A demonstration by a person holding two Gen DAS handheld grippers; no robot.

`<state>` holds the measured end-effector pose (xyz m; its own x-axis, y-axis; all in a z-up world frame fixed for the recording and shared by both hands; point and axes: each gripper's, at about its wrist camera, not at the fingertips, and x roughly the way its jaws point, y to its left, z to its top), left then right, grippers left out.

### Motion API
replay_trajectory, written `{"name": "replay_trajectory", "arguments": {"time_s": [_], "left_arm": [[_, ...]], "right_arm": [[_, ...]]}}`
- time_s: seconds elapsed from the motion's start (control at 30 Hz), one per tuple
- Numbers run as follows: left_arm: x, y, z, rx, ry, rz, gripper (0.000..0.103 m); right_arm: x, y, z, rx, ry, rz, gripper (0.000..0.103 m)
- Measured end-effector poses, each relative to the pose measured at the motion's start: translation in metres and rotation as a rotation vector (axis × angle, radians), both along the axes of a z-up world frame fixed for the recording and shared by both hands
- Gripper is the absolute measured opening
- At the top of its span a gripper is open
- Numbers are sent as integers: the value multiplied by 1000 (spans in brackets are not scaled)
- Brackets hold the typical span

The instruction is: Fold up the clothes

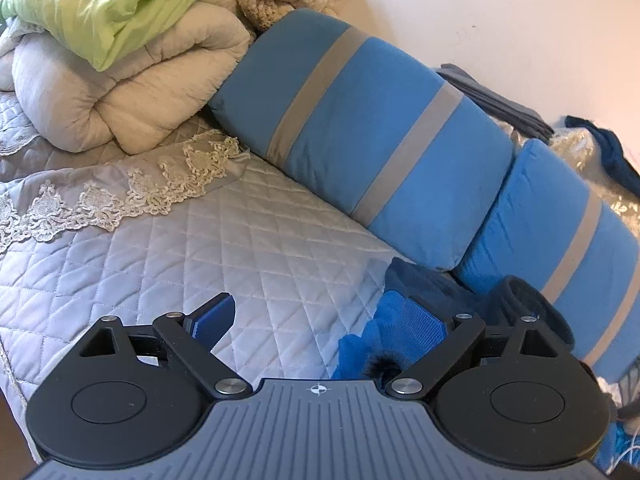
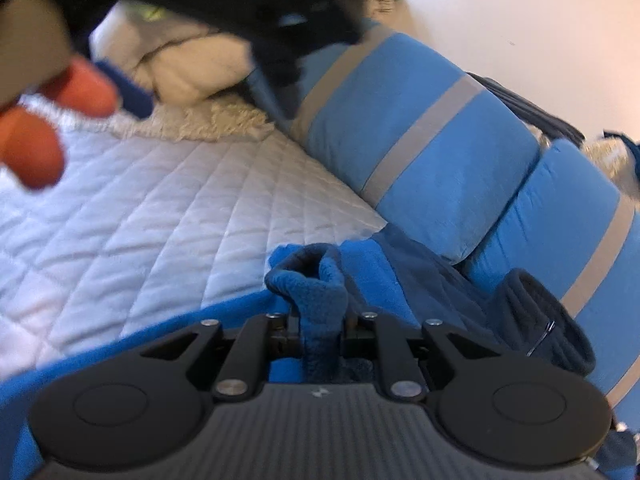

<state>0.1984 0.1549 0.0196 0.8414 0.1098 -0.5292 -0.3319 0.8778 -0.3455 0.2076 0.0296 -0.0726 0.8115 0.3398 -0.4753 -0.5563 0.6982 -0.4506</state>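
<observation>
The blue fleece garment [image 2: 360, 280] lies bunched on the quilted bed cover [image 1: 200, 240], at the foot of the two blue cushions with grey stripes [image 1: 360, 120] that line the wall side of the bed. The right tongs [image 2: 322, 330] have a gathered fold of that fleece standing between their fingers; the jaws are narrow, but whether the pads still press the cloth cannot be told from this view, which is blurred by motion. The left tongs [image 1: 320, 320] stand spread wide with nothing between them; one finger [image 1: 424, 320] rests at the edge of the same garment, the other finger over bare quilt. A darker blue ribbed cuff [image 2: 540, 320] of the garment lies against the nearer cushion. In the right wrist view, a blurred dark shape and orange fingertips, probably the person's other hand [image 2: 60, 120] with its device, cross the upper left. Away from the cushions, a rolled cream duvet [image 1: 120, 92] and a green cover [image 1: 100, 4] are stacked on the bed. Assessment: the garment shows no flat panel or clean crease, so folding appears barely begun; spreading, squaring and the folds themselves remain.
</observation>
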Motion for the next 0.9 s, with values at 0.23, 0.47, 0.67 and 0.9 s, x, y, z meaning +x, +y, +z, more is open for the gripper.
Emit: {"name": "replay_trajectory", "arguments": {"time_s": [0.23,0.47,0.67,0.9], "left_arm": [[6,-2,-7,-57,24,-67,92],[14,4,-27,-273,102,-206,92],[19,24,-62,-559,253,-228,92],[28,26,-94,-766,310,-231,91]], "right_arm": [[-28,-15,12,-54,-17,116,97],[-55,-85,41,-19,41,78,103],[-74,-161,60,22,45,-63,103],[-95,-218,71,44,12,-180,103]]}}
